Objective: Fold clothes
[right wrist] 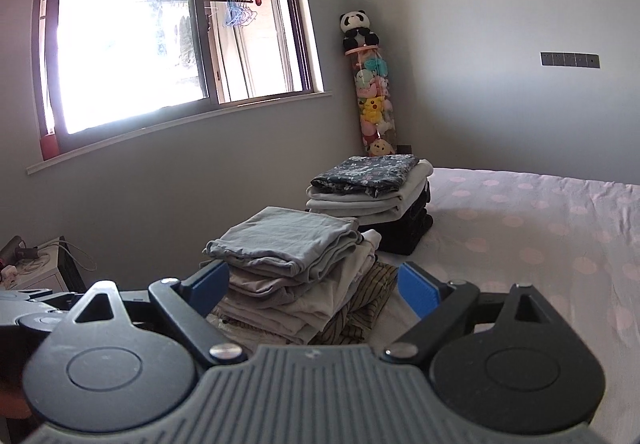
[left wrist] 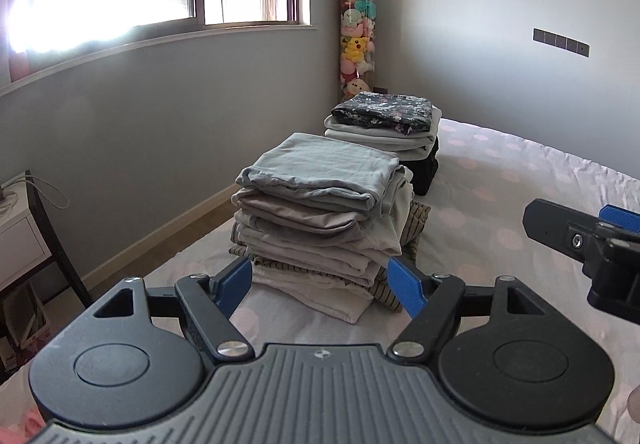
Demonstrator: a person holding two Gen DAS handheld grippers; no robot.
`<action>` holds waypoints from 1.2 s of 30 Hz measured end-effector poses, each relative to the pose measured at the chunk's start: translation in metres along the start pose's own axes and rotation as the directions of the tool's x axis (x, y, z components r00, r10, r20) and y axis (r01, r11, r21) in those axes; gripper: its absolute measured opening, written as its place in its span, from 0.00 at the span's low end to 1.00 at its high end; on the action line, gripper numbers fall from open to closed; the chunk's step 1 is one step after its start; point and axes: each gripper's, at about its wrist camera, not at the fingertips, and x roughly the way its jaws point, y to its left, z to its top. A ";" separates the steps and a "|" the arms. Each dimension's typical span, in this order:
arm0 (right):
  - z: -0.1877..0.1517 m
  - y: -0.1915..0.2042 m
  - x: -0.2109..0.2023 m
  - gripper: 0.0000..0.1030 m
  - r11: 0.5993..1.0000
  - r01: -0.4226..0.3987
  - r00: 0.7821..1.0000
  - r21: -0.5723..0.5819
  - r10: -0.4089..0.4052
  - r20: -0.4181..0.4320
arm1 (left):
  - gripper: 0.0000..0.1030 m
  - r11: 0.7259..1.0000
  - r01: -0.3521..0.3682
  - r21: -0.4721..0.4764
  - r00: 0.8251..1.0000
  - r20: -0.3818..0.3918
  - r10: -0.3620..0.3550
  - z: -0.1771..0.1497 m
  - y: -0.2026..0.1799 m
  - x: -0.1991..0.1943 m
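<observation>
Clothes (left wrist: 316, 219), soft, light and apt to slump unless lifted from underneath, sit stacked near the bed's (left wrist: 520, 171) edge, with left claw (left wrist: 322, 284) and right claw (right wrist: 312, 284) spread wide, empty.

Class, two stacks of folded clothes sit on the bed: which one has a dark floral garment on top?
The farther stack, by the toy tube; the nearer stack is topped with plain grey.

Both grippers: left gripper (left wrist: 320, 286) & right gripper (right wrist: 314, 290) had black linkages w/ silver screws, blue ribbed pads, grey ribbed bodies.
</observation>
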 end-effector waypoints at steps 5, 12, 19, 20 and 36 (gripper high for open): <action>-0.013 0.004 -0.008 0.90 1.000 0.008 1.000 -0.019 -0.008 -0.020 | 0.85 1.000 -0.020 -0.021 1.000 -0.021 0.019 -0.012 0.003 -0.006; -0.022 -0.003 -0.011 0.90 0.999 0.029 0.999 -0.030 -0.030 -0.041 | 0.85 1.000 -0.027 -0.015 0.999 -0.029 0.026 -0.016 -0.004 -0.007; -0.026 -0.010 -0.008 0.92 0.999 0.035 0.998 -0.006 -0.035 -0.058 | 0.85 1.000 -0.021 0.005 1.000 -0.013 0.021 -0.015 -0.014 -0.015; -0.027 -0.010 -0.009 0.92 0.999 0.037 0.998 -0.006 -0.037 -0.058 | 0.85 1.000 -0.018 0.004 1.000 -0.013 0.018 -0.015 -0.015 -0.016; -0.027 -0.012 -0.017 0.92 0.999 0.036 0.999 -0.006 -0.036 -0.036 | 0.85 0.999 -0.015 0.032 1.000 0.002 0.015 -0.011 -0.026 -0.024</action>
